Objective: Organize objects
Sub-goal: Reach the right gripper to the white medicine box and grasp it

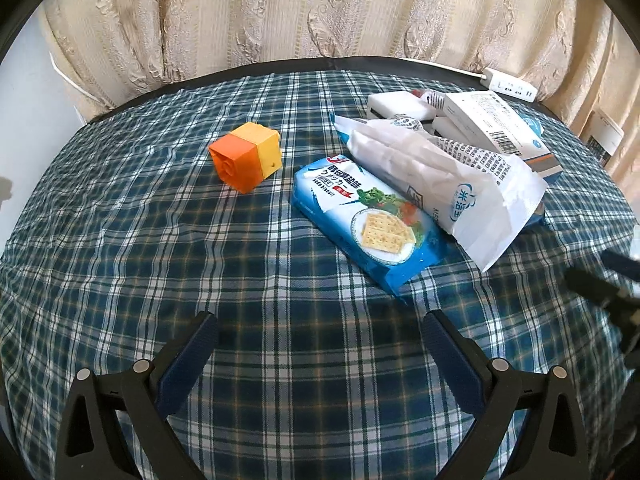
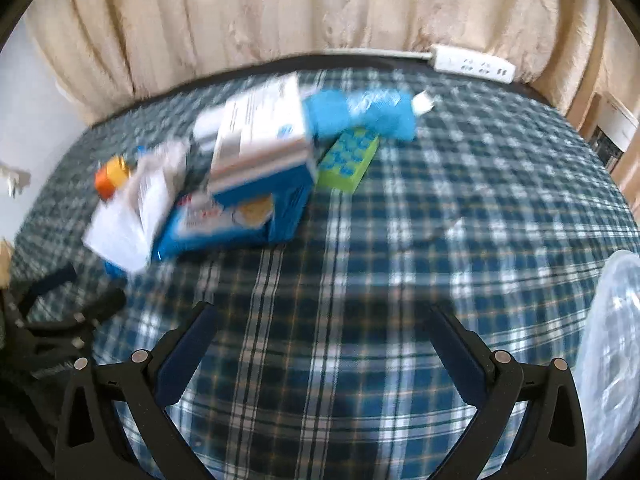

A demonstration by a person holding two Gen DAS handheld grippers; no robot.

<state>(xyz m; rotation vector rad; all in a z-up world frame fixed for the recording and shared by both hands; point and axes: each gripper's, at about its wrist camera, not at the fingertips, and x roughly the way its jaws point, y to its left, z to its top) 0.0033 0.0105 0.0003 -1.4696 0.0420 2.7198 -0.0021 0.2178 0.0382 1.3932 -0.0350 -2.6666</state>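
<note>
On the round table covered with a blue-and-white checked cloth (image 1: 120,240), seen from the left wrist camera, one plastic block, orange at one end and yellow at the other (image 1: 246,156), lies alone at the left, apart from the other things. Just right of it is one blue packet of soda crackers with a picture of biscuits on a plate (image 1: 368,224), lying flat. One white crumpled plastic bag with blue print (image 1: 440,184) leans over the far right edge of this packet and touches it. Behind the bag there is a pile of white cardboard boxes (image 1: 400,106); about four can be counted, and one of them, with a barcode (image 1: 500,128), is on top, tilted. One white power strip (image 1: 510,86) lies at the far rim of the table, before the beige curtain (image 1: 280,12).

The left gripper (image 1: 318,330) hovers above bare cloth with its two fingers spread wide and nothing between them.

The right wrist view is blurred. It shows the same pile at the left, then one green block with blue studs (image 2: 348,160) and one bright blue soft packet (image 2: 364,114) touching it. At the right edge is one clear plastic container (image 2: 612,360); what is in it cannot be told. The right gripper (image 2: 320,328) is also wide apart and empty, above the cloth.
</note>
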